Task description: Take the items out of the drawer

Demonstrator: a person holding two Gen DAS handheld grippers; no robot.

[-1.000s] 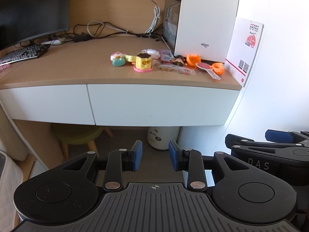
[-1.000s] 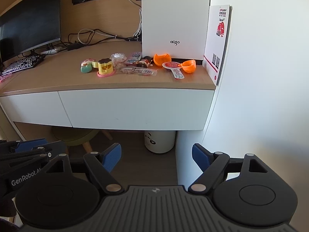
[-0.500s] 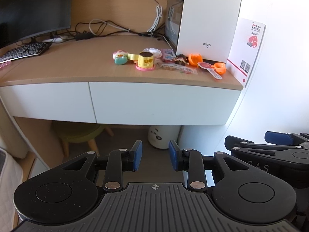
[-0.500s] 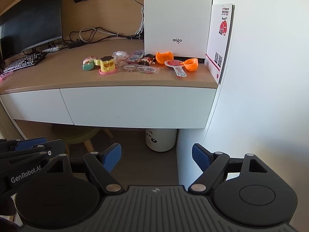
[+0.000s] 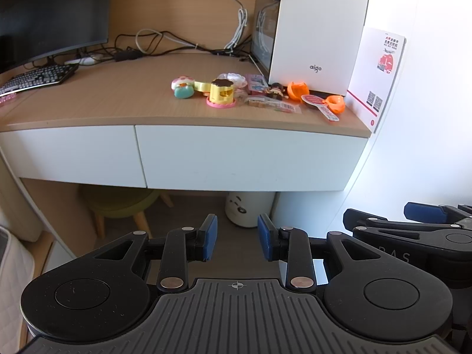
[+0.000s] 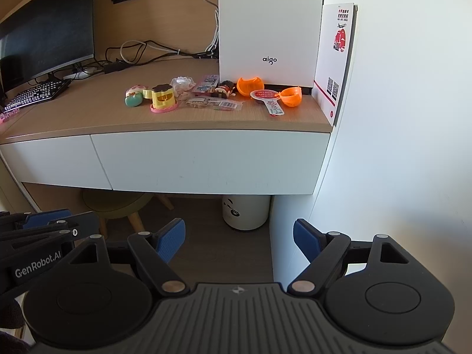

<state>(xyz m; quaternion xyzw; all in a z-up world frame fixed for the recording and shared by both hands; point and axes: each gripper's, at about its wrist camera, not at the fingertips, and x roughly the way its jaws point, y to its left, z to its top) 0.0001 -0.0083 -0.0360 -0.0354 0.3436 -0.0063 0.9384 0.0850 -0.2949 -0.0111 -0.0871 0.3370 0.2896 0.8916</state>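
A white drawer [image 5: 247, 156] [image 6: 212, 159] under the wooden desktop is closed, with a second closed drawer [image 5: 70, 150] to its left. On the desktop lie small toys: a yellow cake toy [image 5: 221, 93] [image 6: 162, 98], a teal and pink toy [image 5: 183, 87], snack packets [image 6: 215, 103], two orange capsule halves [image 5: 334, 103] [image 6: 292, 96]. My left gripper [image 5: 237, 240] hangs open and empty well in front of the desk, low, over the floor. My right gripper [image 6: 239, 237] is open wider, also empty, beside it.
A white computer case [image 5: 318, 29] and a leaflet [image 5: 380, 76] stand at the desk's right end, by the white wall. A monitor [image 5: 53, 11], keyboard [image 5: 35, 78] and cables sit left. Under the desk are a green stool [image 5: 121, 203] and a white bin [image 5: 247, 208].
Both views have shifted slightly, so the desk sits a little lower in frame. Both grippers' jaws keep the same width.
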